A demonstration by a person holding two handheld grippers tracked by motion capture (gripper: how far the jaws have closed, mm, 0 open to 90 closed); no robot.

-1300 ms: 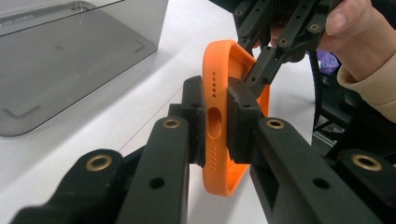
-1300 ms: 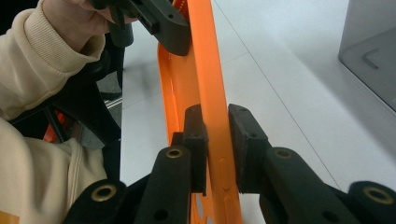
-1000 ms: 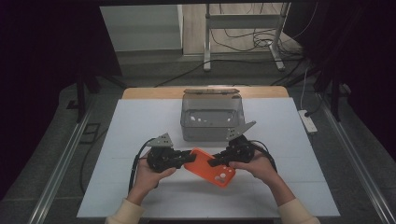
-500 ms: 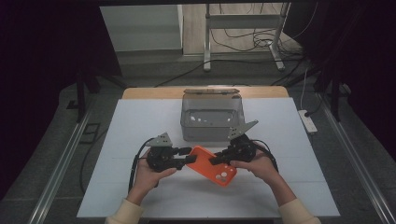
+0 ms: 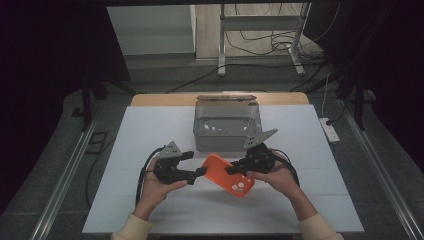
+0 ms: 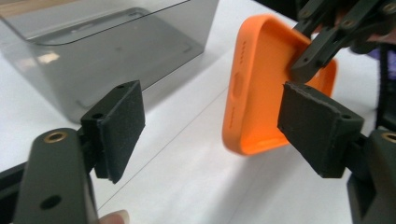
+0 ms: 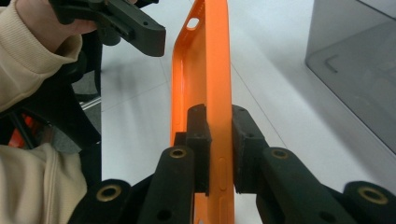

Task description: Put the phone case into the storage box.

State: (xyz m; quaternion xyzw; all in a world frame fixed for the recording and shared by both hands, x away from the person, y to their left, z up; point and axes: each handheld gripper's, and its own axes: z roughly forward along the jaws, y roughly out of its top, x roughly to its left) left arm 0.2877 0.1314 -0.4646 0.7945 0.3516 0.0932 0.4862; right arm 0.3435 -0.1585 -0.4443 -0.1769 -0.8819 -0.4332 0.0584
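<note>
Right hand-held gripper (image 7: pixel 219 149) is clamping the orange phone case (image 5: pixel 229 174) by its side wall above the table (image 5: pixel 150 130), while the left hand-held gripper (image 6: pixel 210 126) is gaping wide just beside it; light, flexible, likely best pinched at the rim.

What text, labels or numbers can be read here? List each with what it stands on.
None can be read.
The orange phone case, clamped in the right claw: no print shows.
The grey plastic box: no label shows.
The open left claw: its pads are bare.
</note>
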